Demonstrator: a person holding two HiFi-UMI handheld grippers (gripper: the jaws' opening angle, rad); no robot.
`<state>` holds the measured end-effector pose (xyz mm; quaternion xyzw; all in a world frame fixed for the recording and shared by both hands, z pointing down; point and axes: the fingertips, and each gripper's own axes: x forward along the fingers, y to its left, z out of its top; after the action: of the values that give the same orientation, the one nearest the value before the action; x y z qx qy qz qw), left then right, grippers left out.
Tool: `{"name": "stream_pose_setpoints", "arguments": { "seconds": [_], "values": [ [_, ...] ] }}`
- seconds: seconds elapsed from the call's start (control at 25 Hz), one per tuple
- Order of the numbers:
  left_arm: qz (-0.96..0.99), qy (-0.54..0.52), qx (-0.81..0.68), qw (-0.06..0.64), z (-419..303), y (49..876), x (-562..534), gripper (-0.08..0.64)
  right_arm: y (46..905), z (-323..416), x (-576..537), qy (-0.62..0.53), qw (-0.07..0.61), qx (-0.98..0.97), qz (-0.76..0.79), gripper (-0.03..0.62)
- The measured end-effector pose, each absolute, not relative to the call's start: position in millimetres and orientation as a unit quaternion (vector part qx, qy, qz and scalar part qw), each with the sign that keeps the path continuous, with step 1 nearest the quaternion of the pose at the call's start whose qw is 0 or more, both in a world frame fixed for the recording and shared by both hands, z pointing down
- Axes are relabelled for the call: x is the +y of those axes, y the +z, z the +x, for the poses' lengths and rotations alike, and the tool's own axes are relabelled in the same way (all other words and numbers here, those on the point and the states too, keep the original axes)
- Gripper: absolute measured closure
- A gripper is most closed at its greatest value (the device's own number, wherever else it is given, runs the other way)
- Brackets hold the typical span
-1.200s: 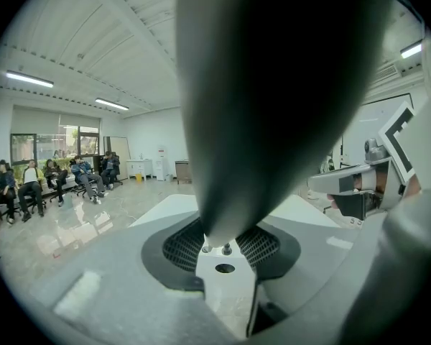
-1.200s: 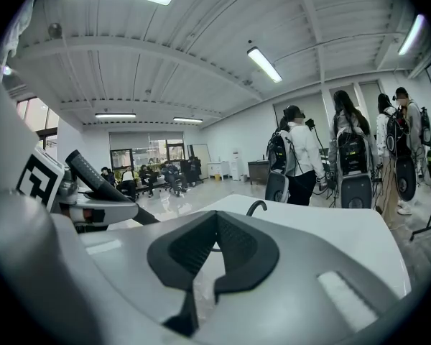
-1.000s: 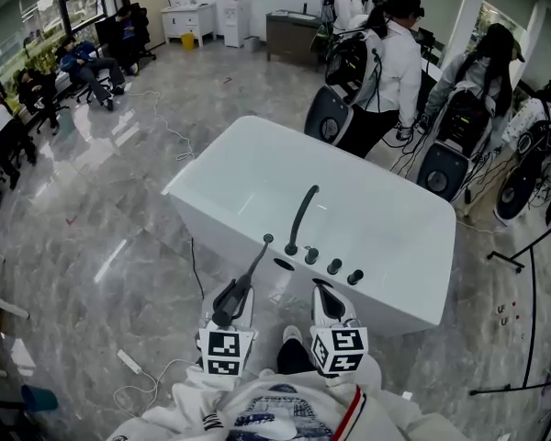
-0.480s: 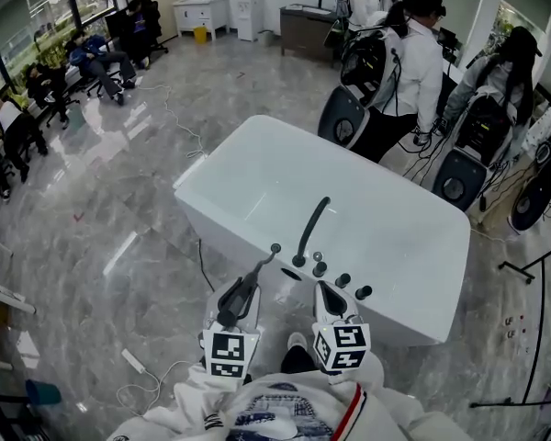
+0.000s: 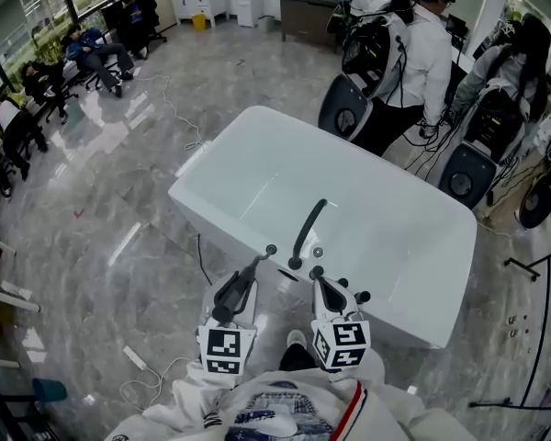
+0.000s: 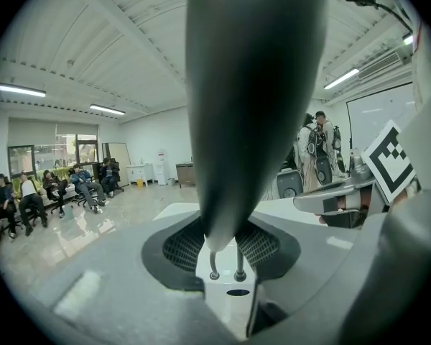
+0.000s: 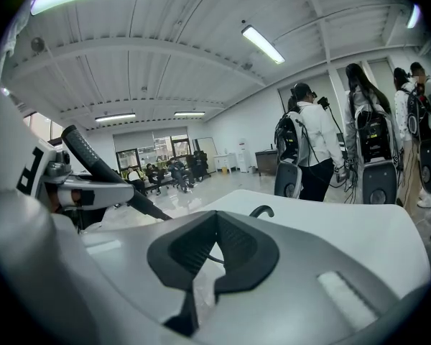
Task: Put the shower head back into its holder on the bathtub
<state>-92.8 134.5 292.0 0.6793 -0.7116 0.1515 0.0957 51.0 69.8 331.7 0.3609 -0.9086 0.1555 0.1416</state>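
Observation:
The white bathtub [image 5: 257, 173] lies ahead, with a black spout [image 5: 308, 231] and black knobs [image 5: 360, 296] on its near rim. My left gripper [image 5: 241, 288] is shut on the handle of the black shower head [image 5: 253, 269], whose tip is over the rim just left of the spout's base. In the left gripper view the dark handle [image 6: 251, 106] rises between the pads [image 6: 183, 246]. My right gripper [image 5: 320, 283] hovers over the rim near the knobs, shut and holding nothing. The right gripper view shows the shower head [image 7: 93, 160] to its left. I cannot make out the holder.
Standing people with wheeled equipment [image 5: 399, 53] crowd the far right side of the tub. Seated people [image 5: 92, 58] line the left wall. A power strip and cable [image 5: 133, 358] lie on the marble floor at my left. A black cord [image 5: 198, 263] runs by the tub's near wall.
Both grippers have moved forward to the tub. The shower head's tip has gone from short of the rim to over it beside the spout's base. Neither gripper's jaws have changed.

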Motion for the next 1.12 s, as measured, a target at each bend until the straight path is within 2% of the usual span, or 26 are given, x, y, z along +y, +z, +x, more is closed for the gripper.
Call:
{"name": "stream_pose_setpoints", "arguments": {
  "seconds": [1.12],
  "values": [
    [0.64,0.159,-0.741,0.127,-101.2,313.9,62.3,0.42,347.4,37.9,-23.2,0.166,0.142,-0.922,0.319,0.586]
  ]
}}
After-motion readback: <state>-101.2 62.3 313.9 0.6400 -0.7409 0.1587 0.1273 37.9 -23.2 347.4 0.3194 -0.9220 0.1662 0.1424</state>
